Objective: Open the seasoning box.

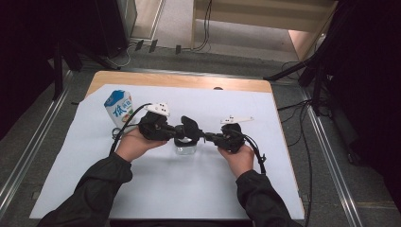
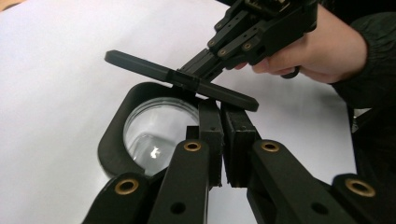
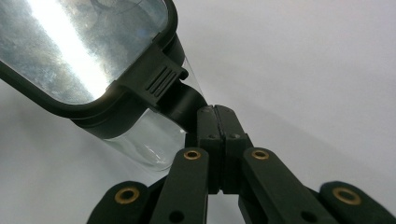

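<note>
Both grippers meeting over a clear jar (image 1: 185,148) mid-table. Left gripper (image 2: 223,140) clamped on its black collar (image 2: 112,135). Right gripper (image 3: 217,122) pinched tight on lid tab (image 3: 161,79), lid (image 3: 84,51) lifted open.

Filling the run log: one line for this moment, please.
left gripper: shut on clear glass jar's black rim | right gripper: shut on lid tab
</note>
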Tool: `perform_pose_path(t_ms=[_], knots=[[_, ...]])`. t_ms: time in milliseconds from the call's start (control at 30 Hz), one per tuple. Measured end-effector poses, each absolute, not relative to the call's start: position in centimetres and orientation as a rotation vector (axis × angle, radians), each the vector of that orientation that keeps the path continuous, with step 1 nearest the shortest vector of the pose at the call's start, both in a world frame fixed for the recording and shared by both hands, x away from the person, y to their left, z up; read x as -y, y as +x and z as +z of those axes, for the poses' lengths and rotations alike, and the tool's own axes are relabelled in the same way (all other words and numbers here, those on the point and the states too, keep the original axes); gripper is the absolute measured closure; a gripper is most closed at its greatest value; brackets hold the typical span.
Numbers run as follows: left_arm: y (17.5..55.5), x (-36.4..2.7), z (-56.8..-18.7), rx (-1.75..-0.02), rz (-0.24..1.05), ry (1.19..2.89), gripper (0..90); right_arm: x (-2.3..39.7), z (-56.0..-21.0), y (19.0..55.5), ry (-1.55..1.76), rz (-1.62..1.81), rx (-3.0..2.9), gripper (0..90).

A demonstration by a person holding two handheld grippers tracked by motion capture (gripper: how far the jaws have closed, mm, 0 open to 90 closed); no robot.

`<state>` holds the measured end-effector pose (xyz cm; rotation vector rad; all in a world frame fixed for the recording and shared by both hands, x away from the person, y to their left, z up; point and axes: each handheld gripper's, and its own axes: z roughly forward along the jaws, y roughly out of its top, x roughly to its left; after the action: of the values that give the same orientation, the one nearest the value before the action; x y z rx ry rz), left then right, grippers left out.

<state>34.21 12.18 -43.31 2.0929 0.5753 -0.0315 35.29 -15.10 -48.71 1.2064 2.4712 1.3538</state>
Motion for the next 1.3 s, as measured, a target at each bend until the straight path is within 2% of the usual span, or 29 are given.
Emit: perform_pose_path(t_ms=[1300], knots=[[36.5,-7.1,-42.6,-0.55,-0.057,2.129,89.8,15.1,-48.9,34.7,1.236,1.377,-2.427,90.0]])
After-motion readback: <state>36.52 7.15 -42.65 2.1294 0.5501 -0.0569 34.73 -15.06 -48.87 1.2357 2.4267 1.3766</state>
